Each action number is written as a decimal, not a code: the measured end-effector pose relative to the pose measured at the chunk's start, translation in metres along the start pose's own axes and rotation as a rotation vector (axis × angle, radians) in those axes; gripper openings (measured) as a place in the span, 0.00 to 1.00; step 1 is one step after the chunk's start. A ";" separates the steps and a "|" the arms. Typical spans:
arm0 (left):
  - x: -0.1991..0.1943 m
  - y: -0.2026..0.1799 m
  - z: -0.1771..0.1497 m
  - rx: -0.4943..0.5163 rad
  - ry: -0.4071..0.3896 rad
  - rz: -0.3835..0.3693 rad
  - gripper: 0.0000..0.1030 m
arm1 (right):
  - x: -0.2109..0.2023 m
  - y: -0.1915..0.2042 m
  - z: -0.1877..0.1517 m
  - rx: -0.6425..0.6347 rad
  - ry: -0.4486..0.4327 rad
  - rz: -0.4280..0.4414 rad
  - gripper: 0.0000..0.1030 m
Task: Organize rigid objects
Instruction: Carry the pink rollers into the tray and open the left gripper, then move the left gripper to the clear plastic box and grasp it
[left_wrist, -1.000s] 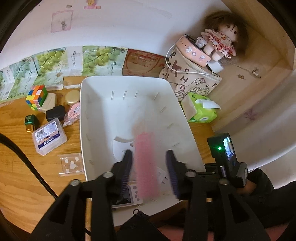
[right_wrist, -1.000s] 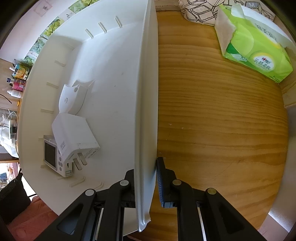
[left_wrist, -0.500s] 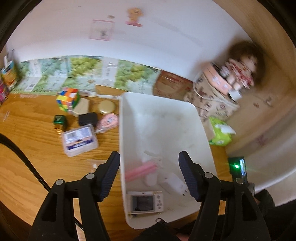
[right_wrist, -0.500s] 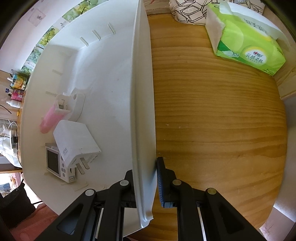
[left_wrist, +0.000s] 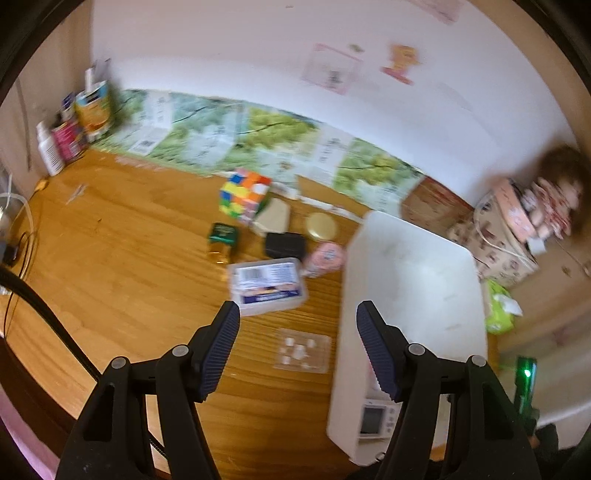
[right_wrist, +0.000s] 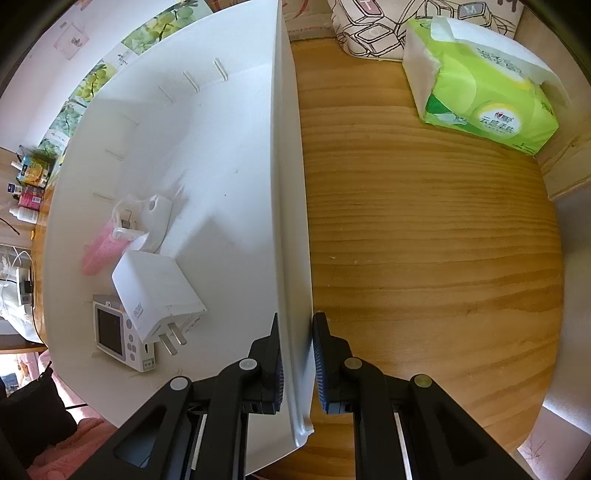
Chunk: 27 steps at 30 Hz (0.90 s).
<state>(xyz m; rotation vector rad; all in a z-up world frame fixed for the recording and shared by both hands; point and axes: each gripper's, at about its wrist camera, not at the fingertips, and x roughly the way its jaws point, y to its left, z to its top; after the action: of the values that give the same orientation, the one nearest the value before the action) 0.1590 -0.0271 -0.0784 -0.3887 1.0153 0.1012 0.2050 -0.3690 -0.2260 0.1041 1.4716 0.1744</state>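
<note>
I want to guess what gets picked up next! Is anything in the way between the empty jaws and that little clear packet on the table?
Nothing visible is. The left gripper, jaws open and empty, hangs above the clear packet, which lies alone on bare wood beside the white bin.

White plastic bin (right_wrist: 207, 122) on the wooden table, holding a pink tube (right_wrist: 101, 251), white charger plug (right_wrist: 155, 291) and small white screen device (right_wrist: 110, 332); beside it a colourful cube (left_wrist: 243, 195), labelled clear box (left_wrist: 267, 284), black block (left_wrist: 284, 245), possibly a gold lid (left_wrist: 320, 226)
</note>
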 end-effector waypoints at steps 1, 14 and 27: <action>0.003 0.006 0.002 -0.020 0.006 0.007 0.67 | 0.000 0.000 -0.001 0.001 -0.001 -0.002 0.15; 0.060 0.028 0.017 -0.179 0.164 -0.051 0.83 | 0.003 0.003 0.004 0.009 0.018 -0.005 0.15; 0.132 0.028 0.027 -0.249 0.374 -0.012 0.98 | 0.012 -0.006 0.014 0.056 0.046 0.015 0.15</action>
<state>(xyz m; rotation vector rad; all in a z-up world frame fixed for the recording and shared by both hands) 0.2438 -0.0041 -0.1849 -0.6571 1.3746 0.1478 0.2202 -0.3726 -0.2377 0.1569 1.5226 0.1485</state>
